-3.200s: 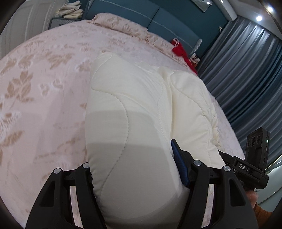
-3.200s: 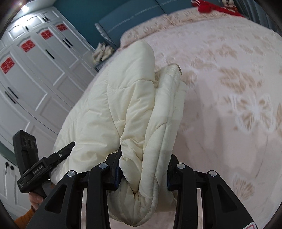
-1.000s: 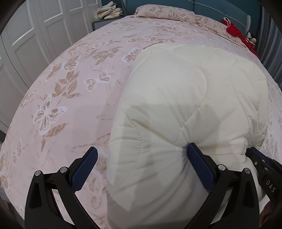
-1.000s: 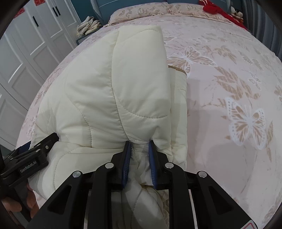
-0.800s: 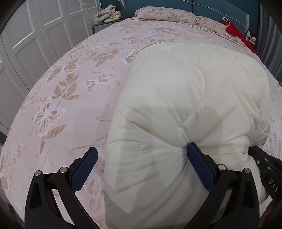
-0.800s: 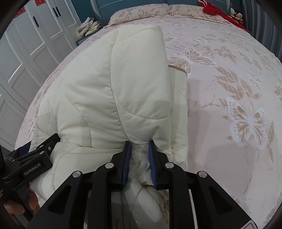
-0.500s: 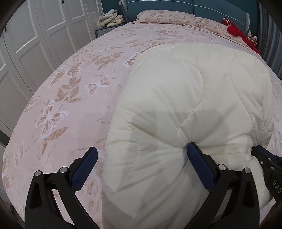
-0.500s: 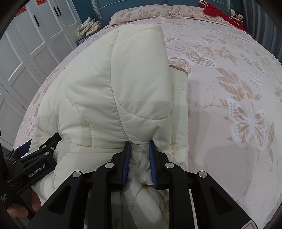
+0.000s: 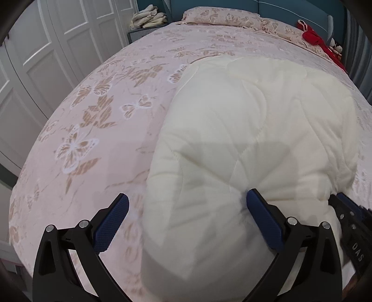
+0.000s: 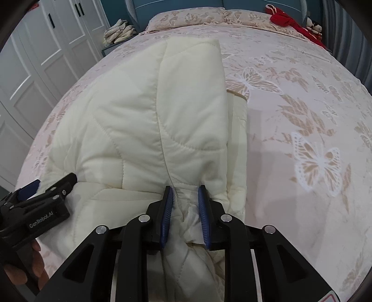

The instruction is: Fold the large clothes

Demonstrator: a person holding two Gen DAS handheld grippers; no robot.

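Note:
A cream quilted comforter (image 9: 251, 130) lies folded in a thick bundle on the pink butterfly-print bed (image 9: 97, 120). My left gripper (image 9: 186, 204) is open wide; its right finger presses into the bundle's near edge and its left finger is over bare bedspread. In the right wrist view the comforter (image 10: 144, 120) fills the left and middle, and my right gripper (image 10: 185, 197) is shut on a bunched near edge of it. The left gripper (image 10: 46, 192) also shows there at the lower left, beside the bundle.
White wardrobe doors (image 9: 46, 46) stand to the left of the bed. A nightstand with folded cloths (image 10: 118, 30) is at the back left. Pillows (image 10: 200, 15) and a red item (image 10: 286, 18) lie at the headboard. Grey curtains (image 10: 348, 34) hang at the right.
My left gripper, shut on the comforter 3.2 s ago, is open. In the last second both grippers have drawn back slightly with the bundle's near edge; the right stays shut on it.

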